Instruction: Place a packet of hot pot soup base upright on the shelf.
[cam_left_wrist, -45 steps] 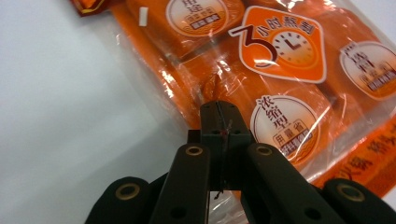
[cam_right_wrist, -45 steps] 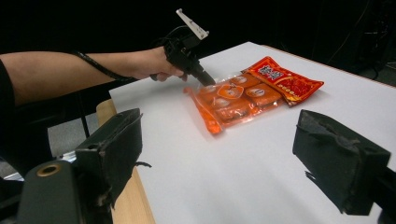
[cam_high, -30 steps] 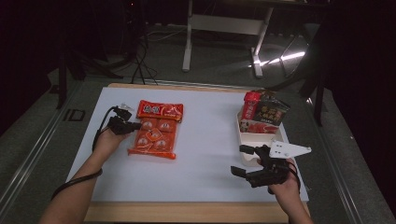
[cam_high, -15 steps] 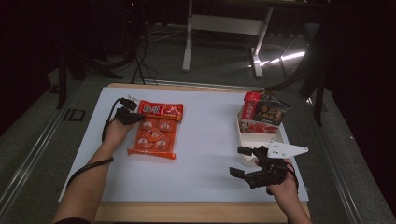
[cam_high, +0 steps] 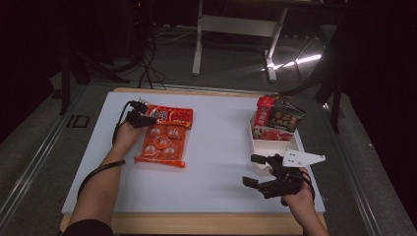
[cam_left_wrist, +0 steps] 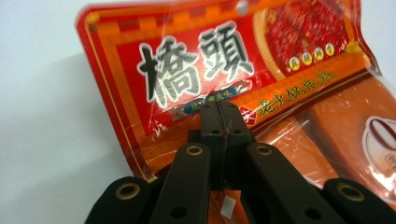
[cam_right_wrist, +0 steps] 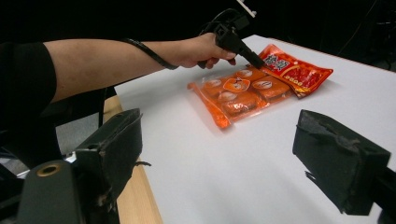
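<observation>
A red snack packet [cam_high: 173,115] with large printed characters lies flat at the far left of the white table top [cam_high: 216,147]. Its near edge meets an orange packet [cam_high: 162,145] of several wrapped pieces. My left gripper [cam_high: 147,117] is shut, and its tips rest over the red packet's left part [cam_left_wrist: 223,108], jaws pressed together. I cannot tell whether any film is pinched. From the right gripper view, the left gripper [cam_right_wrist: 254,59] points down at the red packet [cam_right_wrist: 296,70]. My right gripper [cam_high: 251,170] stands open near the front right, nothing between its jaws [cam_right_wrist: 219,154].
A white tray [cam_high: 268,147] stands at the right, just beyond the right gripper. A red packet [cam_high: 264,114] and a dark packet [cam_high: 286,118] stand upright at its far end. The table's wooden front edge [cam_high: 196,222] runs below both hands.
The left hand has slid to the right and slightly away from me, bringing its shut gripper from beside the packets onto the red packet's corner. The right gripper has stayed where it was.
</observation>
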A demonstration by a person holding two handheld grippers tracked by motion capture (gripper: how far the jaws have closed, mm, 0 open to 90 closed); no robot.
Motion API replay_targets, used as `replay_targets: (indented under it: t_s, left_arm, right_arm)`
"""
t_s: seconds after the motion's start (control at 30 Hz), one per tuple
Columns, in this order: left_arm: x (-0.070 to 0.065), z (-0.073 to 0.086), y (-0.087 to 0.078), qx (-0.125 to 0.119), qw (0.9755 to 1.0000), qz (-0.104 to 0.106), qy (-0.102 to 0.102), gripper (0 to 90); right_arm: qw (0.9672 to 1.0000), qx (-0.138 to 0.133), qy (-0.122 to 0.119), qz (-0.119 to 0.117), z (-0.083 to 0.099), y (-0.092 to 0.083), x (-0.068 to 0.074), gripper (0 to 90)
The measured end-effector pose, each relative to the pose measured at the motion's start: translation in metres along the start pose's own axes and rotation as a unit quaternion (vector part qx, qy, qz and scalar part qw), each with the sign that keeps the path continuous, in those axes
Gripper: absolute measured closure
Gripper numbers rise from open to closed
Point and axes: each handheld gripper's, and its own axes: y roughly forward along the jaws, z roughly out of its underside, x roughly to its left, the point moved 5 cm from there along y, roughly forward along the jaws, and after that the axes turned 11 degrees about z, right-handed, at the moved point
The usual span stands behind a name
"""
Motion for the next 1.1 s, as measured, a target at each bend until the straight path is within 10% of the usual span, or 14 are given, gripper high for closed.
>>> replay_targets:
  t_s: [0.43, 1.1]
  left_arm:
    - [-0.016, 0.007, -0.001, 0.009, 0.9997, -0.005, 0.020, 90.0]
    - [-0.054, 0.033, -0.011, 0.024, 0.9978, 0.051, 0.036, 90.0]
  right_arm:
    - [1.0000, -0.004, -0.002, 0.000, -0.001, -0.002, 0.002, 15.7]
    - [1.0000, 0.001, -0.006, -0.005, -0.001, 0.002, 0.008, 15.7]
